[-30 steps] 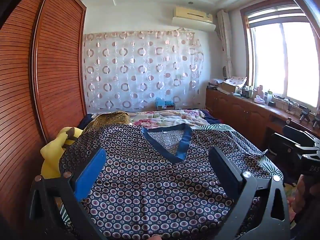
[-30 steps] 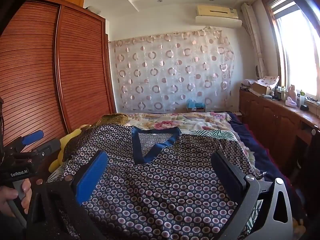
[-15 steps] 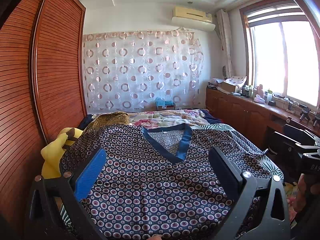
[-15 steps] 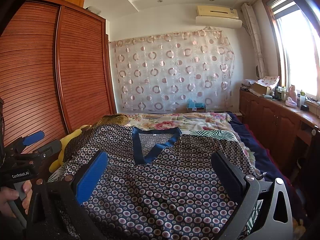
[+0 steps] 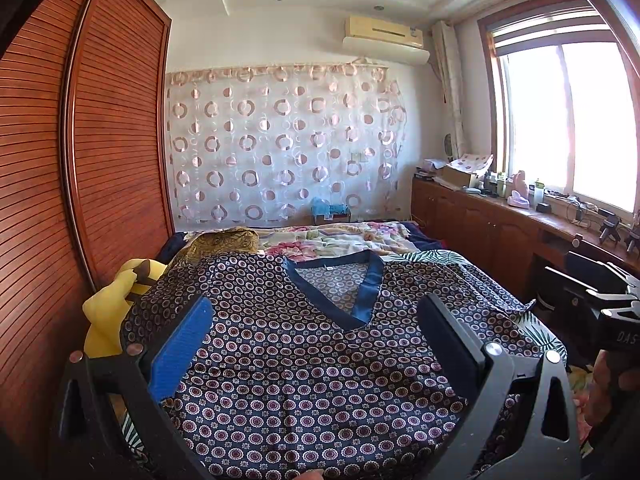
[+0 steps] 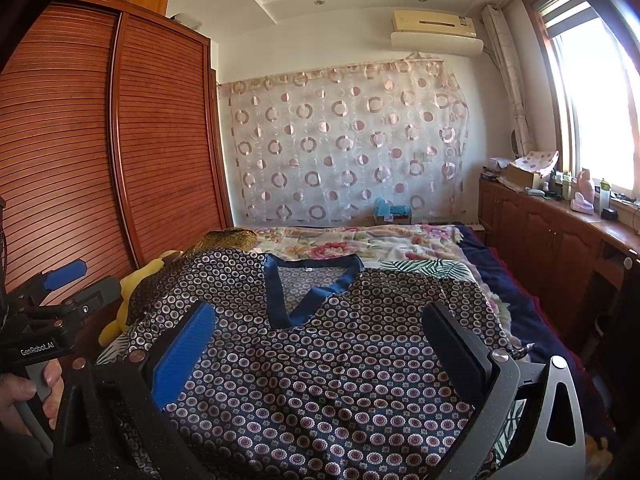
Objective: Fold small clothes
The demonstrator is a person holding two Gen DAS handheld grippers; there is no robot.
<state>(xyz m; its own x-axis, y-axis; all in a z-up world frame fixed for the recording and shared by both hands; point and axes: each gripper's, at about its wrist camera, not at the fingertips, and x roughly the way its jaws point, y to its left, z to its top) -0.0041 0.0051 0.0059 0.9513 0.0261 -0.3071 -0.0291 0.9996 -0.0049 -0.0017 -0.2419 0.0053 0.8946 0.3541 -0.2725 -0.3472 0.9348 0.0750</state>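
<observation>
Counted one garment: a dark patterned top (image 5: 304,364) with a blue V-neck band (image 5: 362,284), spread flat on the bed (image 5: 536,336), filling the lower centre of both frames, neckline toward the upper middle. Unfolded, lightly wrinkled.

Counted two grippers. Left gripper (image 5: 316,344) low in the left wrist view, fingers wide apart, gripping nothing, one blue pad (image 5: 180,344) at lower left and one dark finger (image 5: 452,344) at lower right, the top showing between them. Right gripper (image 6: 320,344) likewise spread wide and empty in the right wrist view, blue pad (image 6: 184,352) at lower left, dark finger (image 6: 452,348) at lower right. Whether either touched the cloth: could not tell.

Also seen at the far left edge of the right wrist view: the left gripper's body, held by a hand (image 6: 24,396). At the far right edge of the left wrist view: the right gripper's body, with part of a hand (image 5: 604,388) below it.

Counted one yellow plush toy (image 5: 108,312) at the left edge of the bed, just beside the top's sleeve. One floral quilt (image 5: 344,238) beyond the neckline. One ochre patterned cloth (image 5: 224,240) at the quilt's left.

Counted one air conditioner (image 5: 384,40) at upper centre, one ringed curtain (image 5: 280,152) below it, one slatted wardrobe (image 5: 80,160) along the left, one window (image 5: 568,120) at upper right.

Containers: one open cardboard box (image 5: 460,174) on the counter (image 5: 520,216) under the window, patterned paper over it, contents not discernible.
</observation>
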